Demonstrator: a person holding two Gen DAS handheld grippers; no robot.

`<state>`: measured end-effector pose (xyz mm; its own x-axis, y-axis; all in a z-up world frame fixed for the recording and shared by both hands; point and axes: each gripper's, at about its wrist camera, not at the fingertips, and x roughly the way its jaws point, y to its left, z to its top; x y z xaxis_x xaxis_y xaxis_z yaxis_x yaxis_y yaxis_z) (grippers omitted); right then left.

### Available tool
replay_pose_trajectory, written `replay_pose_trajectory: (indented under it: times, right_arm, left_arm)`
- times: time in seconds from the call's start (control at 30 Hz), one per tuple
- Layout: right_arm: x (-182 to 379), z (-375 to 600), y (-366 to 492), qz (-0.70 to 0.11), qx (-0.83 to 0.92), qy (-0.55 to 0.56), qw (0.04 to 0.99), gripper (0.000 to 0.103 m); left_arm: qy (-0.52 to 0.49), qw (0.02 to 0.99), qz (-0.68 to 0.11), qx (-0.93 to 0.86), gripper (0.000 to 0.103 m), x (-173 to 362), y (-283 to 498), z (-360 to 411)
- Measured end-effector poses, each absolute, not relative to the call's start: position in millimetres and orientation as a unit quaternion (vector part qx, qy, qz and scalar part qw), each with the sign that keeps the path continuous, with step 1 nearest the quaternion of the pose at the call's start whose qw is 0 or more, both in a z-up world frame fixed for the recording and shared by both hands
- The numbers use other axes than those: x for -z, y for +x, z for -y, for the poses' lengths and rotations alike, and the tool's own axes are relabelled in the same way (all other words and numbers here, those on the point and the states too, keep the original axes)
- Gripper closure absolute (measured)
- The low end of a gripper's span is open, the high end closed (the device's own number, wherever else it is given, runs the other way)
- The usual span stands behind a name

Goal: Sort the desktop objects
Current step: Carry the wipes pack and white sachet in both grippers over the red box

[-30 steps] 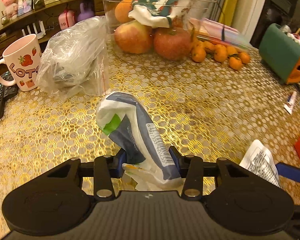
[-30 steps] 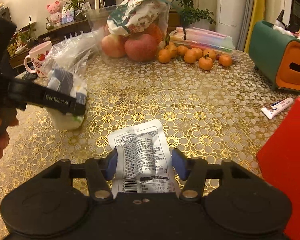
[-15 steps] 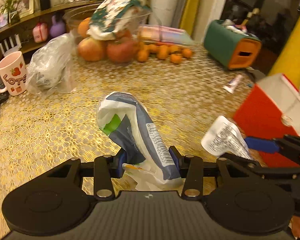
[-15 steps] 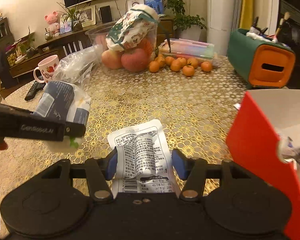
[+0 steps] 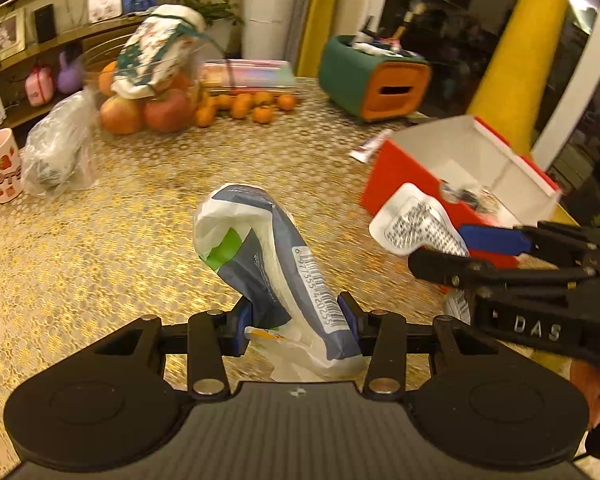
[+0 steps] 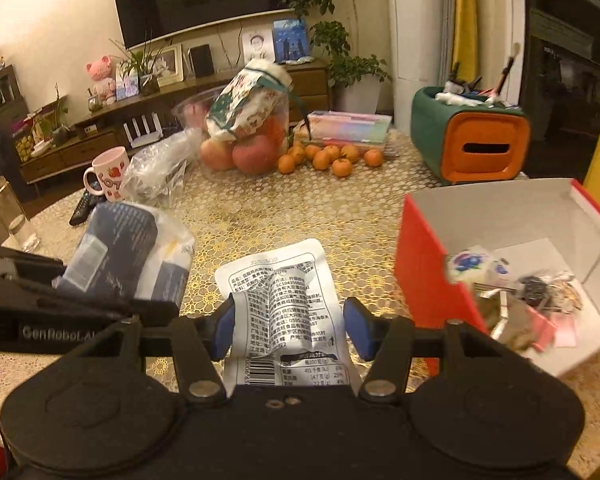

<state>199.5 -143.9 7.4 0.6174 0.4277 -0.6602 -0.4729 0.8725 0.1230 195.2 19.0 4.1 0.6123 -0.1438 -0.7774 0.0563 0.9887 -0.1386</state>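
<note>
1. The left tongs (image 5: 296, 320) are clamped on a blue-and-white pack (image 5: 268, 256), whose lower end is hidden behind the tongs' body. The right tongs (image 6: 290, 330) pinch a white sachet (image 6: 286, 304); its bottom edge is cut off by the mount, and its fine print is too small to read.
2. Right of the right tongs stands a red box (image 6: 420, 264), open, with a white lining. The scraps inside it are blurred and hard to name.
3. Ahead of both tongs, across the gold-patterned table (image 6: 300, 216), sit a fruit bowl (image 6: 240, 148) with a printed bag on top, loose tangerines (image 6: 328, 158), and a green-and-orange caddy (image 6: 472, 140). To the left are a clear bag (image 6: 156, 172) and a pink mug (image 6: 108, 174).
4. The pack is crumpled, with a barcode along one side and a green patch. The sachet is flat, with black text and a barcode.
</note>
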Motion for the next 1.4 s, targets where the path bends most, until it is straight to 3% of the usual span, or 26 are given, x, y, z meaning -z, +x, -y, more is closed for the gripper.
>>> replay_pose_trajectory:
  times: [0.67,1.4]
  right_arm:
    - [-39,261,192,-0.342,-0.178,-0.017,0.923,0.047]
    - [-29,339,282,-0.338,-0.088,0.01,0.937,0.047]
  left_arm:
    - [0.004,0.885,-0.43,0.179,0.06,-33,194,116]
    - [0.024,0.879,-0.424,0.218,0.06,-24,289,198]
